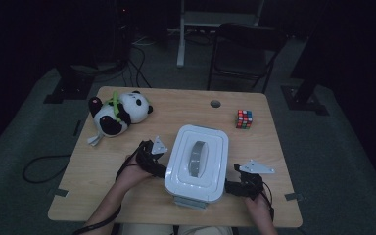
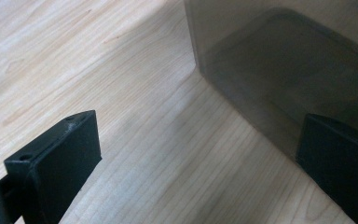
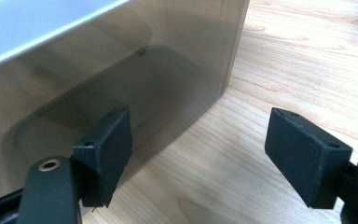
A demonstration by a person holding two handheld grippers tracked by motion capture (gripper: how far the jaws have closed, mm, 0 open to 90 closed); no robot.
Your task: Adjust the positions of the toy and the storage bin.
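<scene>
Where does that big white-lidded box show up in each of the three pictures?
High view: the box sits at the middle of the wooden table, between the left gripper and the right gripper.
Left gripper view: its smoky see-through wall takes up the upper right.
Right gripper view: its wall takes up the left and upper middle, the lid's pale edge at the top left.
Shared landmark: the light wood grain of the table.

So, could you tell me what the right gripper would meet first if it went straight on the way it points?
Probably the smoky translucent plastic storage box; the right gripper, jaws open, points at its corner.
</scene>
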